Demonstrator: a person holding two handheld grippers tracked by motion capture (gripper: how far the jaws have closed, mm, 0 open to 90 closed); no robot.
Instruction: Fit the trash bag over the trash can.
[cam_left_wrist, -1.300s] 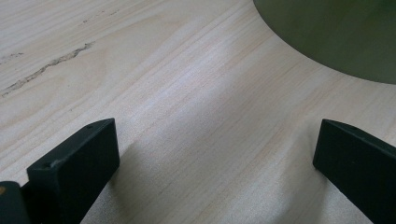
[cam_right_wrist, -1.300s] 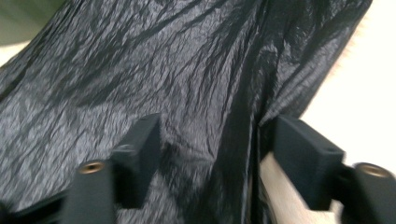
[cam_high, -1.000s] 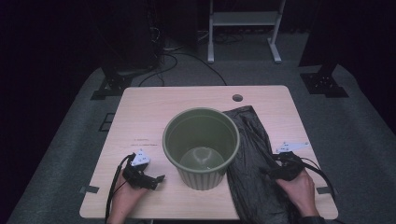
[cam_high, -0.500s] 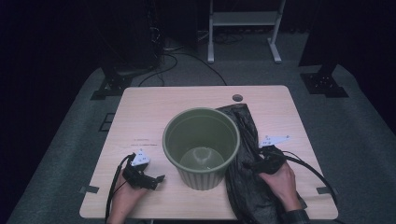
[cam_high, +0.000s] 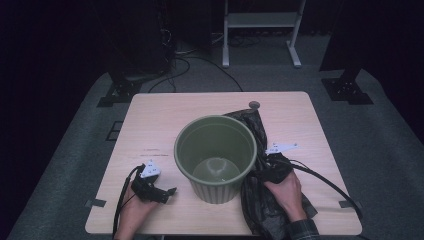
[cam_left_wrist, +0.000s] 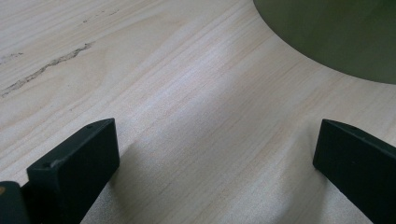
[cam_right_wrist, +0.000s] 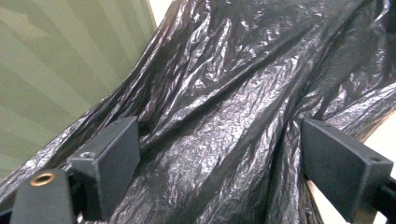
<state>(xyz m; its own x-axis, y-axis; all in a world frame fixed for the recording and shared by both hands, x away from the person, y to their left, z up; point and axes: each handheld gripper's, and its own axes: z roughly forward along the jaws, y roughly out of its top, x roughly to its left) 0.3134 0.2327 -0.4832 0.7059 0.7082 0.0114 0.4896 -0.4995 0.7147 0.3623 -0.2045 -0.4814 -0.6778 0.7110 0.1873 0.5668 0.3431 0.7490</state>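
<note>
right gripper (cam_high: 272, 162): over the black bin bag (cam_high: 267, 200), jaws spread wide astride a fold, nothing pinched yet
left gripper (cam_high: 167, 192): idle on the bare wood near the front edge, jaws wide apart, empty
step: I'd say reaching for the bag, to line the bin
next move: close on the plastic, then lift it clear
green bin (cam_high: 216, 156): upright mid-table, empty, bag touching its right side
table (cam_high: 165, 120): pale wood
room: grey carpet, dark, cables beyond

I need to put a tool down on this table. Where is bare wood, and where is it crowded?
Bare wood: the far strip behind the round green plastic bin, and the left side between the bin and the left tongs. Crowded: the right, where the crumpled black plastic bag lies against the bin under the right tongs.
</note>
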